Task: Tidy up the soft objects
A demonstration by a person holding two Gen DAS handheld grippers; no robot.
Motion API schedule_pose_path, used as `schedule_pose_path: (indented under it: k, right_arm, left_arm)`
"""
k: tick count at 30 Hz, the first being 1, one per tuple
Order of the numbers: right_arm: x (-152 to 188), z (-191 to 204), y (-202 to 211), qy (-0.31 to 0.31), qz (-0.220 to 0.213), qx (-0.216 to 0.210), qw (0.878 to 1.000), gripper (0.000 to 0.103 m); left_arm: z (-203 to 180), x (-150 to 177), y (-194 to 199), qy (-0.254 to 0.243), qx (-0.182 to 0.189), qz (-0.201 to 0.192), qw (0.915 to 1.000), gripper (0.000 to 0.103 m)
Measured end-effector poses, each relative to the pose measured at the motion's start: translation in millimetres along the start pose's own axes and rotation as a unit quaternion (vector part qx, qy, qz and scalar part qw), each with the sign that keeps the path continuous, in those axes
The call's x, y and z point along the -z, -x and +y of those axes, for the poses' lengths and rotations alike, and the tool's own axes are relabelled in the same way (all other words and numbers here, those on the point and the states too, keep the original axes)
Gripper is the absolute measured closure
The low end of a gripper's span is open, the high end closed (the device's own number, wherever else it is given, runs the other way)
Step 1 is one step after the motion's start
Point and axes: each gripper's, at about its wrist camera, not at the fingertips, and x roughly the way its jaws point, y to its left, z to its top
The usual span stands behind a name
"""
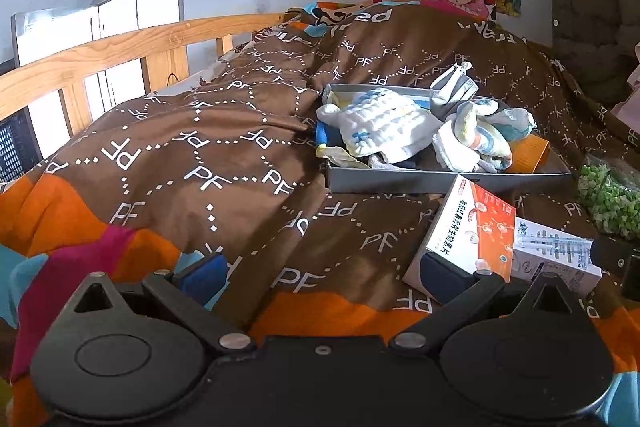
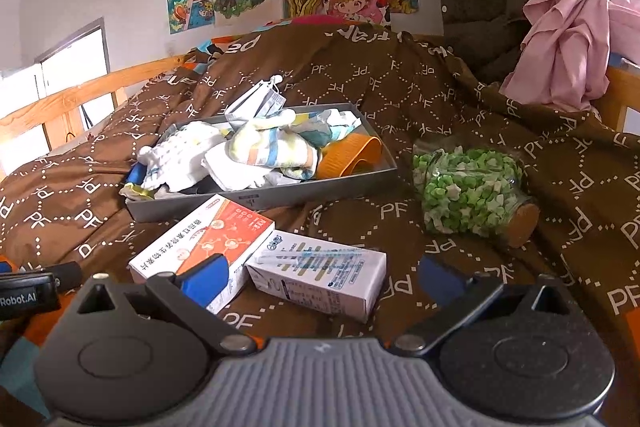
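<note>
A brown quilt [image 2: 460, 99] printed with white letters covers the bed. On it sits a shallow grey tray [image 2: 280, 197], the landmark here. Inside the tray lies a loose heap of soft things: a white ribbed cloth [image 2: 180, 155] with blue marks at its left end, a crumpled striped towel [image 2: 272, 147] in yellow, blue and orange in the middle, and an orange piece [image 2: 352, 155] at its right end. Right of the tray lies a jar of green and white bits [image 2: 468, 191] on its side. In front of the tray lie an orange-and-white box [image 2: 208, 243] and a white box [image 2: 320, 275], touching. The left gripper [image 1: 320, 275] and right gripper [image 2: 320, 283] hover before the tray, both spread wide and empty.
</note>
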Motion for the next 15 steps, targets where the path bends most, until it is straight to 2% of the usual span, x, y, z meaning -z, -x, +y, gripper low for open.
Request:
schedule_pose_path:
  k: [15]
  right_arm:
    - [1.2,0.5,-1.7,-0.001,0.008,0.003,1.000,0.000]
  left_arm:
    - [1.2,0.2,-2.0,0.001,-0.003,0.003,1.0000,0.001]
